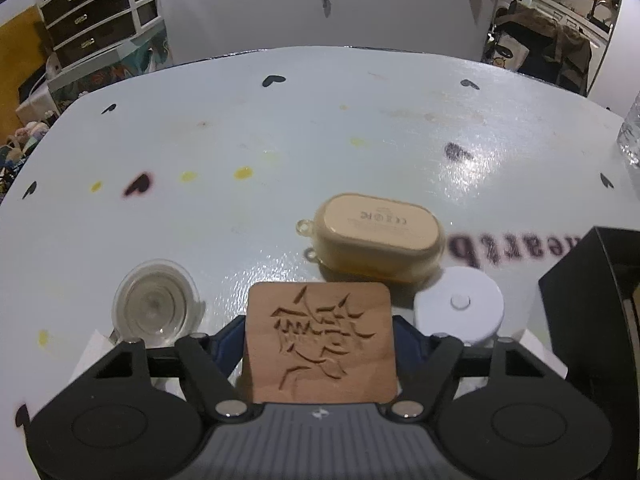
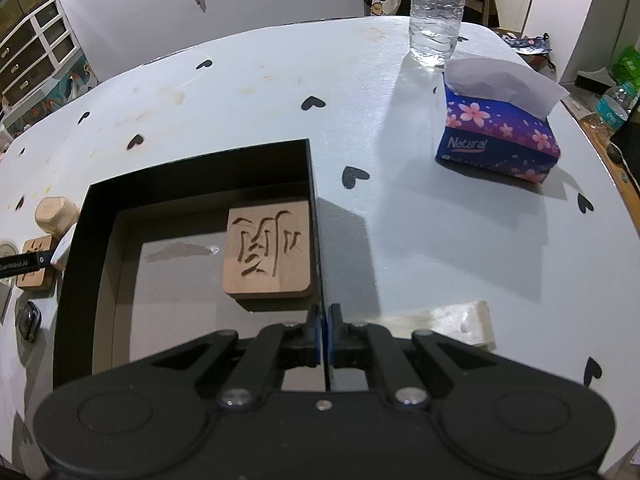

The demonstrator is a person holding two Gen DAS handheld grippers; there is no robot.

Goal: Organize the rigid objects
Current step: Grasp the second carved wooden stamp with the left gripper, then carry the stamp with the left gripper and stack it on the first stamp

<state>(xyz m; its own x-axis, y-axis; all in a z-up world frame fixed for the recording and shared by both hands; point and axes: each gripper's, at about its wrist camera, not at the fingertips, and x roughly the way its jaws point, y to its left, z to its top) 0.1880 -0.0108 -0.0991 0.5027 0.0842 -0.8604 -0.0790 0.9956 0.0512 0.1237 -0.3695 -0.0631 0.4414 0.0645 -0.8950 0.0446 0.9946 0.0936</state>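
My left gripper is shut on a carved wooden tile, its fingers on the tile's two side edges, low over the table. Beyond it lie a beige earbud case, a white round disc and a clear round lid. My right gripper is shut on the right wall of a black box. A second carved wooden tile lies flat inside the box at its right side. The left gripper's tile shows at the far left of the right wrist view.
A blue tissue box and a water bottle stand at the back right of the white heart-print table. A white block lies near my right gripper. The black box's corner is right of the left gripper.
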